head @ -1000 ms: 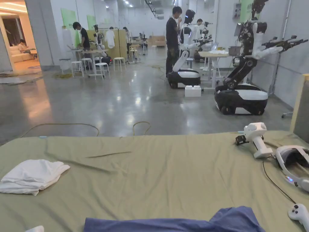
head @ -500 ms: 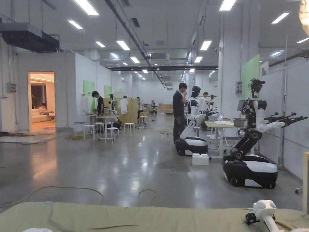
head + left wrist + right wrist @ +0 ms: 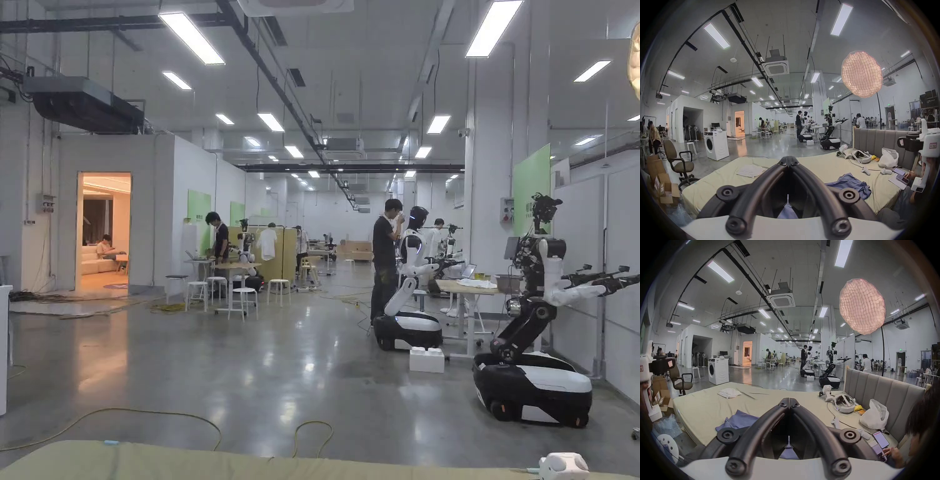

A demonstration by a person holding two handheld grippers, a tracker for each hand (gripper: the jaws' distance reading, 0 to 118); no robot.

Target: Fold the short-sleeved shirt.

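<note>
Your left tool [image 3: 789,160] and right tool [image 3: 789,400] are both raised above the bed [image 3: 818,164], jaws closed tip to tip and gripping nothing. The blue short-sleeved shirt [image 3: 851,184] lies crumpled near the bed's near edge; a folded white garment [image 3: 729,392] rests toward its far corner.

The hall was bright and evenly lit by long ceiling light strips [image 3: 190,37], which glared off the polished floor [image 3: 281,375] in pale streaks. A doorway [image 3: 106,231] glowed warm orange. In both gripper views a round netted lamp [image 3: 861,74] shone pinkish, straight lines bowed strongly toward the dark circular borders, and the near black jaws looked soft. Shadows were faint.
</note>
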